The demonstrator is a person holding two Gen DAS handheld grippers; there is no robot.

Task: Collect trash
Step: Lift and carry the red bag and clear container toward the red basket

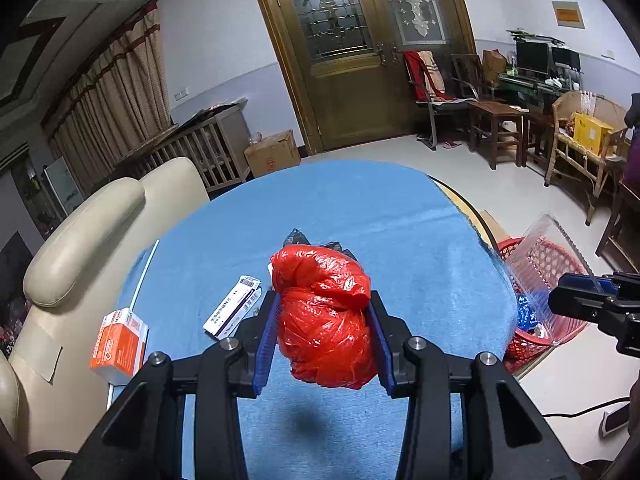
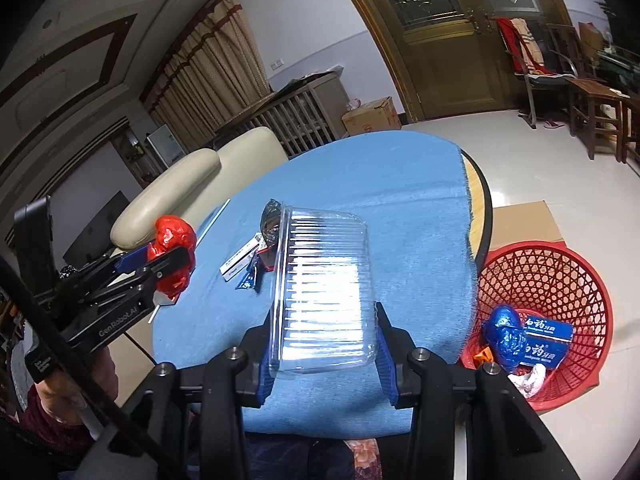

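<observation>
Red plastic bag (image 1: 326, 316), crumpled into a lump, pinched between the blue pads of the left gripper (image 1: 325, 334), long axis running forward along the fingers, lifted above the blue cloth (image 1: 400, 232). Clear ribbed plastic container (image 2: 326, 292) clamped in the right gripper (image 2: 324, 350), long axis also pointing forward, open rim facing left. Red basket (image 2: 560, 276) low to the right, holding a blue bag (image 2: 504, 338) and a blue box (image 2: 546, 338). White carton (image 1: 232, 307) and orange box (image 1: 119, 344) ahead-left on the cloth.
</observation>
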